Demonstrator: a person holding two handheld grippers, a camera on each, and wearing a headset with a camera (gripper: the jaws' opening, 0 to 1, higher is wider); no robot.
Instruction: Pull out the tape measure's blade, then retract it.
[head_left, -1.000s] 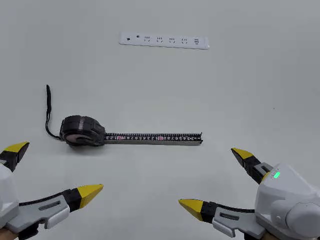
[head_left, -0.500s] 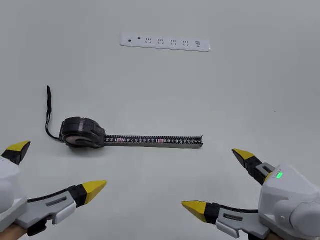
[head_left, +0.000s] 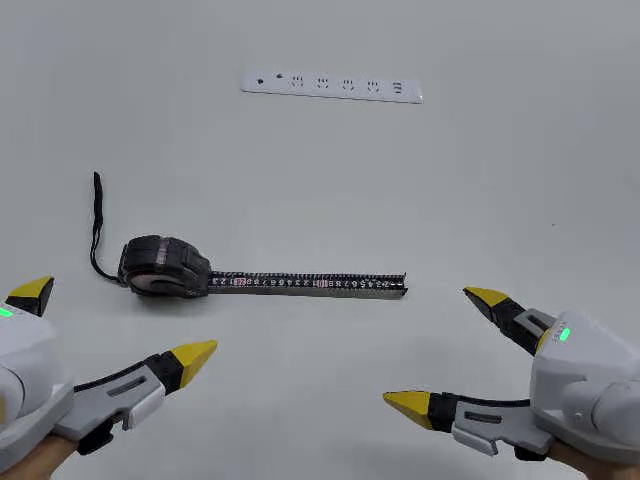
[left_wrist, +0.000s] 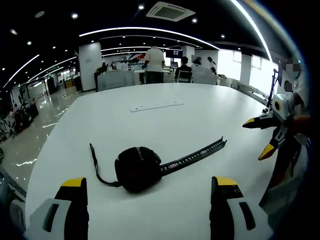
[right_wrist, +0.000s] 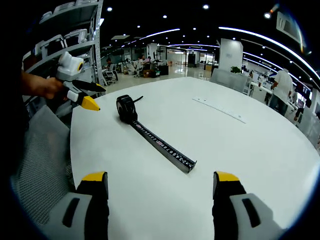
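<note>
A black tape measure (head_left: 164, 265) lies on the white table (head_left: 320, 180), its blade (head_left: 308, 283) pulled out to the right and resting flat, and a black wrist strap (head_left: 96, 222) trails off its left side. My left gripper (head_left: 115, 325) is open at the bottom left, a short way in front of the case (left_wrist: 138, 168). At the bottom right my right gripper (head_left: 447, 351) is open too, just in front of the blade's hooked end (right_wrist: 189, 165). Neither gripper touches the tape.
A white power strip (head_left: 331, 84) lies at the far side of the table. The left gripper view has people standing at desks (left_wrist: 154, 64) beyond the table. Shelving (right_wrist: 65, 30) stands off to the left in the right gripper view.
Both grippers have drawn slightly outward and down toward the picture's bottom corners. The tape measure and its extended blade have not moved.
</note>
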